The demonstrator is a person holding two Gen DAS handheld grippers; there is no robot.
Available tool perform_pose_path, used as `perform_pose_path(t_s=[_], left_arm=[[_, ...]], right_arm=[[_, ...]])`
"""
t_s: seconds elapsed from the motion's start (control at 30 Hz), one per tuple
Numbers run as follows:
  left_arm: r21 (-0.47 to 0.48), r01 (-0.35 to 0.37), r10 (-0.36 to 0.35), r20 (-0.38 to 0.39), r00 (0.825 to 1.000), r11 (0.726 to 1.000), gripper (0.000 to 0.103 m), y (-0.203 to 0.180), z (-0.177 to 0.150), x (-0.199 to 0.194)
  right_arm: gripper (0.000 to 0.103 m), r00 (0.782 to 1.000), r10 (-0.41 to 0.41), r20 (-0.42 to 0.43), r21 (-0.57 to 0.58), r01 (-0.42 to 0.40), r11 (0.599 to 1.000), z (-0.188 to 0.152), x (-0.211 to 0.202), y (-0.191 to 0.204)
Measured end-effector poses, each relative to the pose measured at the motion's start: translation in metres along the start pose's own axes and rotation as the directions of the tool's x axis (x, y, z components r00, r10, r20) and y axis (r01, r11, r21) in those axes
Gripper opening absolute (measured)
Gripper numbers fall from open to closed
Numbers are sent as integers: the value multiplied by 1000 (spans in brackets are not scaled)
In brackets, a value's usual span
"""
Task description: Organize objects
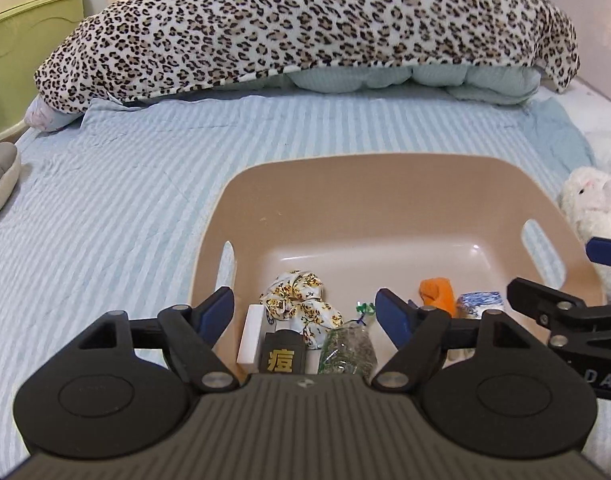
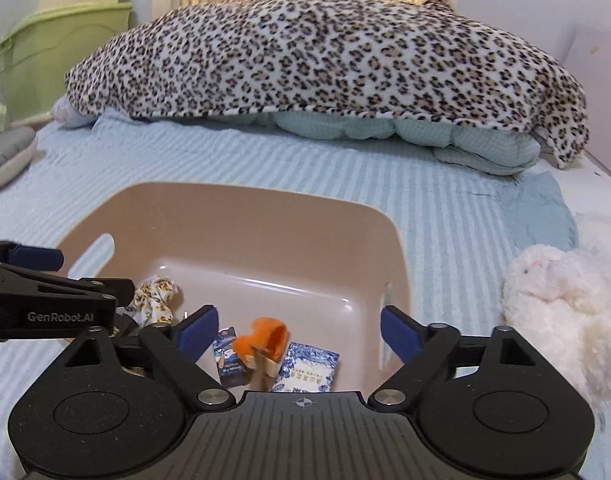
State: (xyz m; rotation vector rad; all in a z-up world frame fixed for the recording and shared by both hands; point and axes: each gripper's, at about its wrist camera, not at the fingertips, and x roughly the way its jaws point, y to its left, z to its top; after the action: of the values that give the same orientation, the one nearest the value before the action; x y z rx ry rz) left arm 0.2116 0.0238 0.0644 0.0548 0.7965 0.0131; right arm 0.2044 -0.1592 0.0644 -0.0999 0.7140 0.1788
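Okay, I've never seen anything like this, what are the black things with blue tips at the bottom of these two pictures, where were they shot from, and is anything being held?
They are two hand-held grippers, one in each of a person's hands, each with a fisheye camera looking along its two fingers. One picture comes from the left gripper, the other from the right gripper. Both hang open and hold nothing. Below them, on a striped bed sheet, sits a tan plastic basket with small items: a floral scrunchie, an orange piece, a blue-patterned packet. A white plush toy lies beside it.

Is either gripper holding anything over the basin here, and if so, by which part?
Nothing is held. The left gripper and right gripper both stand open above the tan basin, with the small items lying loose inside it.
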Motion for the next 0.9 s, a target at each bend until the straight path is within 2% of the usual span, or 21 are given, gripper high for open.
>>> perform_pose_path(t_s=[0.2, 0.47, 0.57, 0.77, 0.9], left_arm=[[25, -1, 1, 9, 1000, 1000, 82, -1, -9, -24], [12, 8, -9, 17, 1000, 1000, 82, 2, -30, -53], [3, 15, -15, 13, 1000, 1000, 82, 3, -39, -66], [-8, 6, -6, 39, 999, 1000, 82, 3, -57, -92], [-6, 18, -18, 28, 999, 1000, 82, 1, -67, -105]], right_arm=[[99, 999, -12, 34, 10, 12, 1000, -6, -32, -3], [101, 1000, 10, 22, 42, -11, 999, -23, -64, 0], [101, 999, -13, 39, 27, 12, 1000, -32, -76, 4], [101, 1000, 2, 30, 32, -3, 999, -44, -97, 9], [101, 999, -4, 38, 21, 3, 1000, -53, -111, 13]])
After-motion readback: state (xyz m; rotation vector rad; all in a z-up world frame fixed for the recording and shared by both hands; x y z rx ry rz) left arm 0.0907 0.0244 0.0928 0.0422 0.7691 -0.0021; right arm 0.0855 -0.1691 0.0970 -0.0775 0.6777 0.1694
